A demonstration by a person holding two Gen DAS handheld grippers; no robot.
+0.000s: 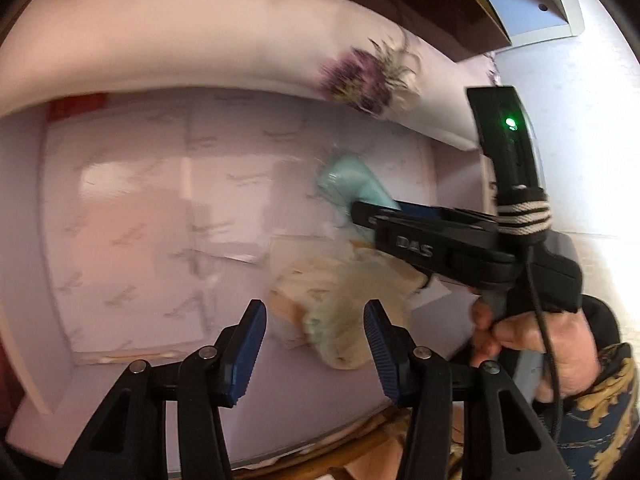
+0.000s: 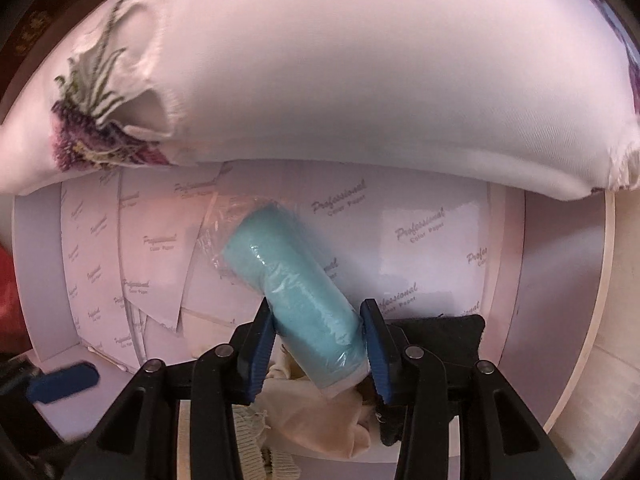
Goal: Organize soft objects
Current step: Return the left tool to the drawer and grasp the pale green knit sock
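A teal roll (image 2: 288, 272) wrapped in clear plastic is pinched near its lower end by my right gripper (image 2: 317, 312), which is shut on it and points down. The left wrist view shows the same roll (image 1: 348, 180) sticking out past the right gripper (image 1: 360, 216), seen side-on. A pile of cream cloths (image 1: 328, 292) lies under it, also visible below the roll as cream cloths (image 2: 304, 416). My left gripper (image 1: 315, 306) hangs above the near edge of that pile, open, with nothing between its pads. One of its blue pads (image 2: 64, 380) shows at the lower left.
A white pillow (image 2: 320, 80) with a purple flower print lies across the far side, pillow (image 1: 200, 40). Printed white paper sheets (image 2: 420, 232) cover the surface, with a white wall (image 2: 560, 280) around it. A dark item (image 2: 440, 332) lies beside the roll. A hand (image 1: 520, 340) holds the right gripper.
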